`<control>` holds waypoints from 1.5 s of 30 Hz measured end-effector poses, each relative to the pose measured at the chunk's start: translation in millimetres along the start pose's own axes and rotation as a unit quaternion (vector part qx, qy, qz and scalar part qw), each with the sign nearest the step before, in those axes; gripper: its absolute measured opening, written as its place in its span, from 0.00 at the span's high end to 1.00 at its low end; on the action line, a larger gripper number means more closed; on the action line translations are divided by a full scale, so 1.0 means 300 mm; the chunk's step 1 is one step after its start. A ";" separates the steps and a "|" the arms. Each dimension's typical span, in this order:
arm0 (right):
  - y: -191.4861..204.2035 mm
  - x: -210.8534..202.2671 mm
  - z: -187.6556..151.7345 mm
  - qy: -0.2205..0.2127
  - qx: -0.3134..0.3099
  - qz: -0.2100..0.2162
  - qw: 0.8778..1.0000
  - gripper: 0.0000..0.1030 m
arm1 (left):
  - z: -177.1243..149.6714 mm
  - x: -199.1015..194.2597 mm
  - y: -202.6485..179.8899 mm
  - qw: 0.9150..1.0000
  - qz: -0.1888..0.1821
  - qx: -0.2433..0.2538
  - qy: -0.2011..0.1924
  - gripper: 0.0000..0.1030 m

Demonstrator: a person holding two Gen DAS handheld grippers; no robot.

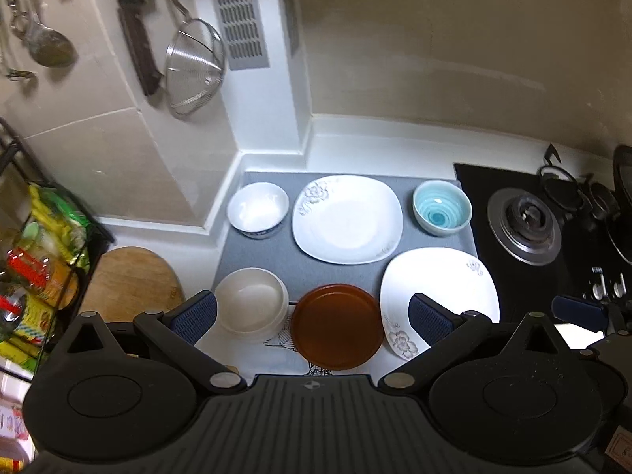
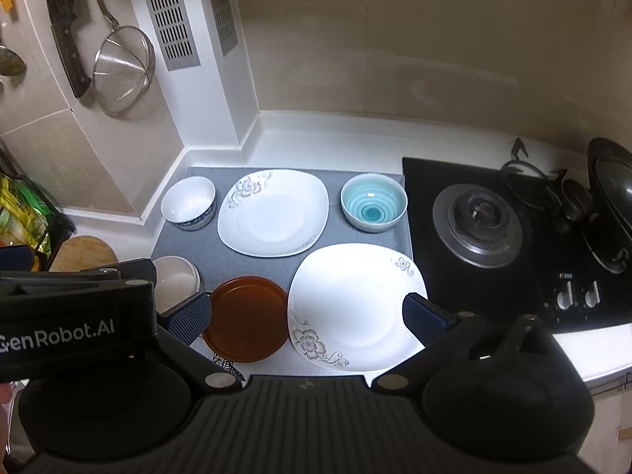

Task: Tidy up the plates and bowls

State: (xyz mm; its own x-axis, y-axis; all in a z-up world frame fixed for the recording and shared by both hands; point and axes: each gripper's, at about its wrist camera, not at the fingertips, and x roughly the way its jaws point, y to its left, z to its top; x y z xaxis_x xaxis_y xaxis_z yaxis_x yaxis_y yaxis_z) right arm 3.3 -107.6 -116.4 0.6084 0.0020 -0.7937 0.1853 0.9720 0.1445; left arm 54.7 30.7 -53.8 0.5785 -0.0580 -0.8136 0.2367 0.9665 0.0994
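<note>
On a grey mat lie two white square floral plates: one at the back, one at the front right. A white bowl with blue rim stands back left, a teal bowl back right, a cream bowl front left, a brown plate front middle. My left gripper is open and empty above the brown plate. My right gripper is open and empty above the front plates.
A black gas stove adjoins the mat on the right. A strainer and a cleaver hang on the wall. A wooden board and a rack of packets stand left.
</note>
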 end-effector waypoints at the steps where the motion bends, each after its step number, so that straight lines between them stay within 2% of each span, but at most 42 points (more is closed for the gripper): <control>1: 0.000 0.016 -0.006 0.004 0.003 0.002 1.000 0.00 | -0.003 0.022 0.008 1.000 -0.010 0.003 0.004 0.00; 5: -0.011 0.131 -0.066 0.009 -0.008 0.032 0.999 0.00 | -0.049 0.133 0.065 0.997 -0.053 -0.024 0.046 0.00; 8: -0.044 0.239 -0.139 0.010 0.001 0.037 0.999 0.00 | -0.117 0.225 0.093 0.994 -0.093 -0.039 0.053 0.00; 11: -0.070 0.309 -0.201 -0.033 -0.024 0.044 0.998 0.00 | -0.164 0.315 0.084 0.992 -0.125 -0.009 0.031 0.01; 14: -0.139 0.367 -0.245 -0.072 -0.057 0.049 0.995 0.00 | -0.225 0.416 0.060 0.990 -0.143 -0.009 -0.007 0.02; 16: -0.202 0.400 -0.246 -0.065 -0.057 0.027 0.996 0.00 | -0.245 0.502 0.022 0.986 -0.167 -0.007 0.015 0.07; 18: -0.291 0.401 -0.239 -0.064 -0.033 0.054 0.996 0.00 | -0.250 0.586 -0.004 0.976 -0.213 -0.032 0.041 0.16; 19: -0.342 0.402 -0.234 -0.063 -0.016 0.072 0.995 0.00 | -0.249 0.624 -0.016 0.971 -0.230 -0.044 0.047 0.24; 20: -0.392 0.401 -0.231 -0.064 0.001 0.095 0.993 0.00 | -0.242 0.652 -0.029 0.969 -0.238 -0.053 0.043 0.28; 21: -0.440 0.404 -0.231 -0.065 0.012 0.121 0.990 0.00 | -0.233 0.675 -0.047 0.970 -0.235 -0.052 0.027 0.36; 22: -0.482 0.410 -0.228 -0.063 0.017 0.143 0.988 0.00 | -0.218 0.693 -0.069 0.976 -0.214 -0.045 0.012 0.49; 23: -0.516 0.415 -0.228 -0.062 0.016 0.155 0.986 0.00 | -0.199 0.714 -0.089 0.980 -0.194 -0.041 0.005 0.52; 26: -0.596 0.428 -0.236 -0.059 -0.001 0.173 0.983 0.06 | -0.147 0.800 -0.140 0.984 -0.173 -0.028 0.012 0.52; 28: -0.635 0.452 -0.235 -0.043 -0.040 0.197 0.979 0.18 | -0.127 0.857 -0.164 0.987 -0.159 -0.022 0.019 0.53; 30: -0.659 0.473 -0.233 -0.038 -0.102 0.188 0.976 0.19 | -0.117 0.903 -0.176 0.987 -0.158 -0.011 0.033 0.55; 31: -0.674 0.487 -0.232 -0.037 -0.126 0.188 0.973 0.19 | -0.113 0.923 -0.185 0.987 -0.156 -0.011 0.042 0.62; 34: -0.731 0.545 -0.215 -0.020 -0.147 0.183 0.972 0.20 | -0.101 0.964 -0.201 0.982 -0.174 -0.026 0.072 0.68; 36: -0.773 0.592 -0.198 -0.020 -0.117 0.173 0.978 0.24 | -0.098 0.977 -0.207 0.984 -0.165 -0.024 0.066 0.70; 38: -0.801 0.645 -0.191 -0.014 -0.072 0.175 0.982 0.31 | -0.089 1.013 -0.204 0.983 -0.163 -0.030 0.080 0.73; 39: -0.801 0.673 -0.195 -0.009 -0.057 0.167 0.984 0.39 | -0.080 1.024 -0.201 0.984 -0.159 -0.032 0.074 0.73; 40: -0.798 0.699 -0.202 -0.002 -0.044 0.152 0.987 0.50 | -0.071 1.045 -0.199 0.983 -0.158 -0.033 0.086 0.73; 43: -0.798 0.745 -0.233 0.011 0.006 0.142 0.990 0.52 | -0.058 1.099 -0.197 0.978 -0.171 -0.036 0.112 0.73; 45: -0.795 0.762 -0.242 0.014 0.029 0.139 0.990 0.52 | -0.059 1.124 -0.207 0.976 -0.179 -0.016 0.123 0.73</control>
State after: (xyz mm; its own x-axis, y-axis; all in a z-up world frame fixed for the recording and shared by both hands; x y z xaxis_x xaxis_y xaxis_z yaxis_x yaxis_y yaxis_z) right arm 42.1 -322.0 -375.3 0.6208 0.2751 -0.7341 0.0576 0.9179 0.3926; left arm 221.3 -44.5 -344.6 0.2580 -0.3358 -0.9059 0.3635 0.9025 -0.2310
